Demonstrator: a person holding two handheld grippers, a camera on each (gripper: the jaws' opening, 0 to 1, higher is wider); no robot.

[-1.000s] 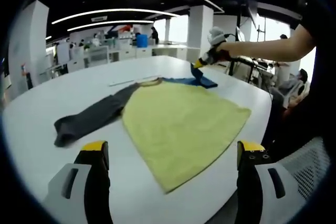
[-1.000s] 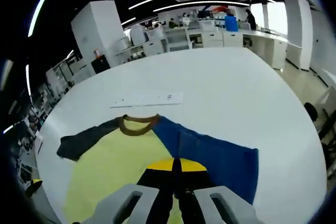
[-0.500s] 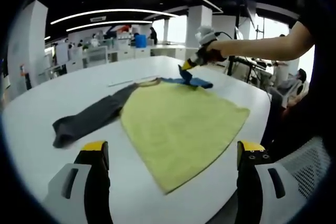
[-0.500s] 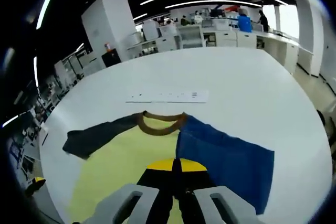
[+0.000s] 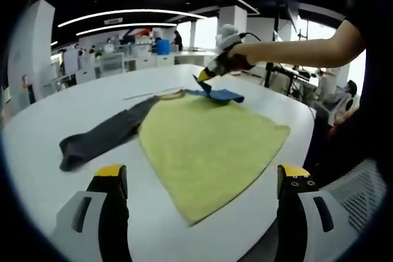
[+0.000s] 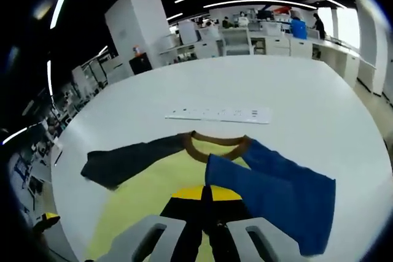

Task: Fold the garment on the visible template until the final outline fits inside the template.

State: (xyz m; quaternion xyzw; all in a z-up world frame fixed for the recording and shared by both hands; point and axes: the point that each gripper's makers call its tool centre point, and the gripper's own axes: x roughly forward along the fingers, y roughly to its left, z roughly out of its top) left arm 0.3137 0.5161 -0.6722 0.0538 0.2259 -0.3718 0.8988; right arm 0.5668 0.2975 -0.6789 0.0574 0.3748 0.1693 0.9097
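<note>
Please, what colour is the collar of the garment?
The collar is brown, a ring between the dark grey and blue sleeves; the right gripper view shows it best.

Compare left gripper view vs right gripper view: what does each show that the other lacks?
Left gripper view alone: the shirt's lower hem, the person's arm, the left tongs open and empty.

Right gripper view alone: the brown collar seen clearly, and a white ruler-like strip lying flat beyond it.

Both: the yellow shirt body, grey sleeve, blue sleeve pinched and lifted by the right tongs, white table.
</note>
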